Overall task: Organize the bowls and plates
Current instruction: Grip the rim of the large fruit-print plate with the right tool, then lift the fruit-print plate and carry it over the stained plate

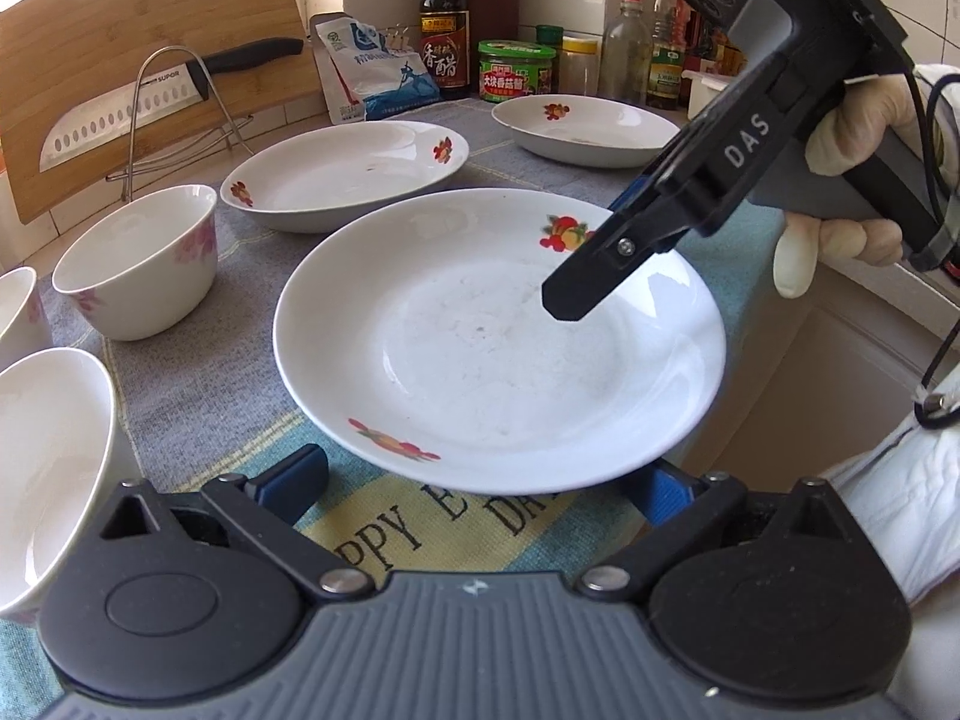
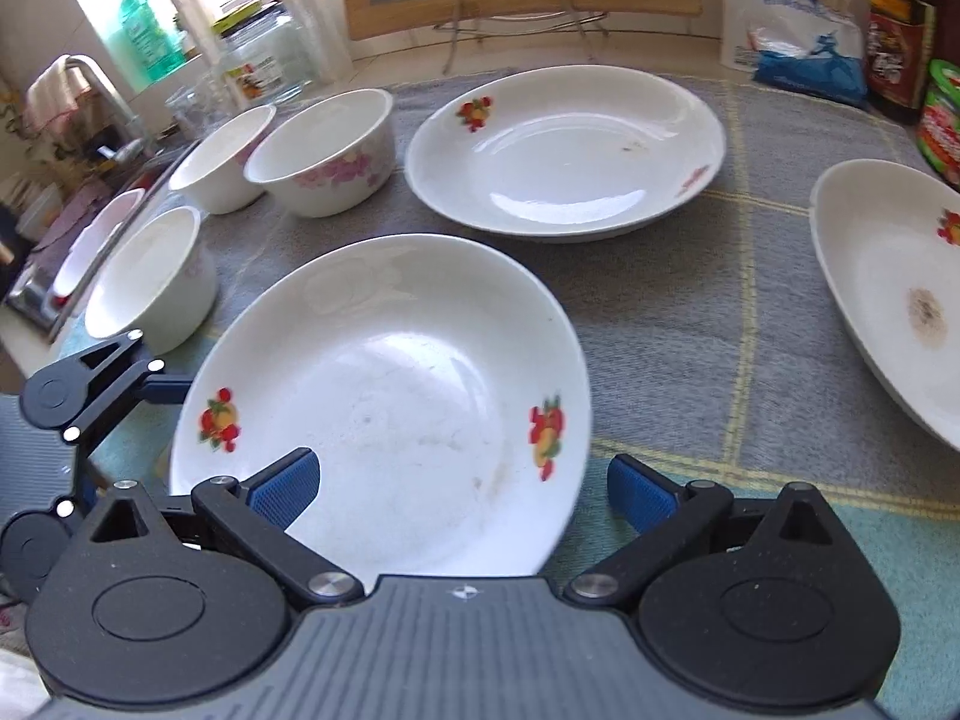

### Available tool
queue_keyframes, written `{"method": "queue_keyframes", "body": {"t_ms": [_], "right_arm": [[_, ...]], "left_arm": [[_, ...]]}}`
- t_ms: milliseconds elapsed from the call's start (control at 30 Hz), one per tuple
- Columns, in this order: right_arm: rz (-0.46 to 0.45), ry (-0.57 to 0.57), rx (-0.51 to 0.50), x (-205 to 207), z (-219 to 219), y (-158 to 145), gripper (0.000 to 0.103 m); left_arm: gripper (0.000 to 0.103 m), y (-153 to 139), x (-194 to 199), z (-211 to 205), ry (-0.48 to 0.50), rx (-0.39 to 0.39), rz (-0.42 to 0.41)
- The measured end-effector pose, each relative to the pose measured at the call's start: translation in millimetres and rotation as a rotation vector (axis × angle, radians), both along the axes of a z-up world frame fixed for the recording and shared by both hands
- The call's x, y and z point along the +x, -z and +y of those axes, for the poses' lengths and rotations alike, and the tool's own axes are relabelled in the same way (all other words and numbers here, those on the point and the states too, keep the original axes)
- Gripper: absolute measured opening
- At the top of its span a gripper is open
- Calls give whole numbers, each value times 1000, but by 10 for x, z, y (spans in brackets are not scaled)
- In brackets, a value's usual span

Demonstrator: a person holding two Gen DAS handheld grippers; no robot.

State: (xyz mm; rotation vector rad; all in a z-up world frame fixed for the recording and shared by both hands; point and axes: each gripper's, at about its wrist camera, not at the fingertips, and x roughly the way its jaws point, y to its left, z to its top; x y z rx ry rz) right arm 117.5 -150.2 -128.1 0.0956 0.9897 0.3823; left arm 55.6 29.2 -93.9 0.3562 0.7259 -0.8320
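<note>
A white plate with fruit decals (image 1: 480, 348) lies on the grey cloth, nearest me. My left gripper (image 1: 480, 483) stands wide open at its near rim, one blue pad on each side and neither touching. My right gripper (image 1: 591, 249) is open too and straddles the plate's far right rim. In the right wrist view this gripper (image 2: 462, 492) has its left pad above the plate (image 2: 384, 396) and its right pad outside the rim. Two more decal plates (image 1: 345, 174) (image 1: 585, 132) lie behind. Three white bowls with pink flowers (image 1: 138, 264) (image 1: 48, 468) (image 1: 18, 312) stand at the left.
A knife (image 1: 120, 114) rests on a wire rack against a wooden board at the back left. Sauce bottles (image 1: 444, 18), jars (image 1: 516, 72) and a salt bag (image 1: 372, 66) line the back wall. The right-hand plate (image 2: 888, 300) bears a brown stain. A sink (image 2: 36, 294) lies past the bowls.
</note>
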Motion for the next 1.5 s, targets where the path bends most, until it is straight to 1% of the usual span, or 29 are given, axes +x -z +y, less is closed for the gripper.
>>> {"method": "queue_keyframes", "body": {"t_ms": [100,200,300,433,500,633,800,900,1067,1267,1500], "right_arm": [[-19,-70,1,54,22,-48,103],[-1,-64,58,136,-35,-65,103],[57,-70,86,234,-81,-54,103],[88,-87,68,336,-91,-31,103],[93,-97,108,363,-117,-33,103],[99,-109,143,412,-139,-34,103],[136,-139,184,489,-168,-45,103],[151,-152,192,516,-173,-43,102],[193,-145,237,571,-236,-44,100],[235,-158,240,626,-231,-49,99],[233,-162,229,640,-209,-63,100]], "left_arm": [[103,4,6,7,10,-7,-5],[103,-2,18,-1,18,-4,-2],[103,-2,17,1,22,-2,0],[103,-3,32,1,31,-2,0],[103,0,38,4,36,-3,0],[103,1,49,-1,47,0,-3],[103,-7,39,-13,70,8,-20],[103,-14,42,-24,80,11,-30],[103,-24,51,-31,96,14,-31],[102,-33,60,-33,101,16,-24],[101,-53,89,-38,95,9,-2]]}}
